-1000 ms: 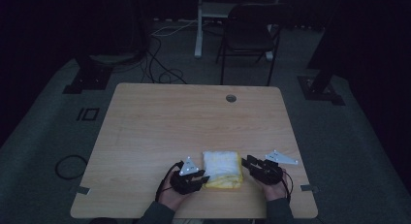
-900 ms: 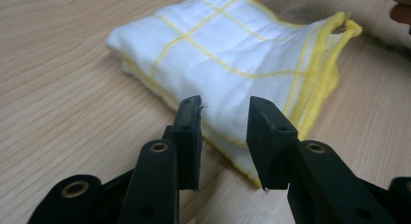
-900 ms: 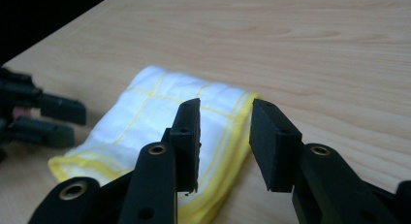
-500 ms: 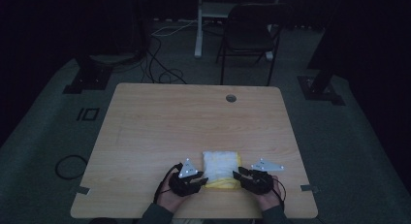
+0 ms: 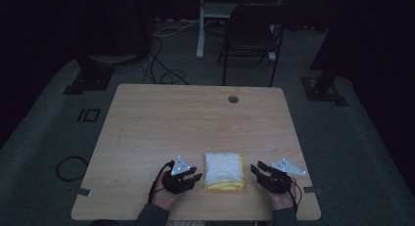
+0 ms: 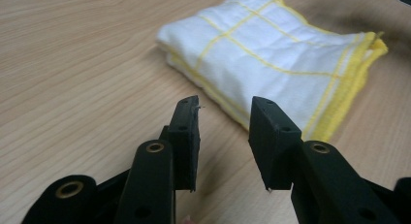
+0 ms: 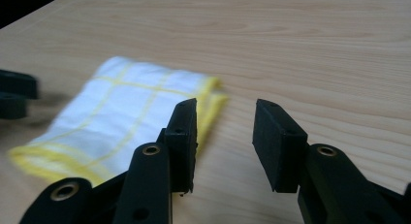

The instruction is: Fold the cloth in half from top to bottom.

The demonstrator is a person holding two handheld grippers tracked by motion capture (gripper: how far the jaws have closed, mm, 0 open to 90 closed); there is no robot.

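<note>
Folded cloth (image 5: 224, 170), white with yellow lines and a yellow hem, lies flat on the wooden surface (image 5: 195, 123) near its front edge, and we see it between our two hands. We hold the left gripper (image 5: 192, 177) just beside the cloth's left side, apart from it; in the left gripper view its jaws stand partly open, with nothing between them but bare wood, and they have just been opening. We hold the right gripper (image 5: 258, 168) just beside the cloth's right side. Its jaws are also partly open and have just been opening; in the right gripper view the gap is empty, and the cloth's yellow corner (image 7: 213, 95) lies beyond the left jaw, untouched.
</note>
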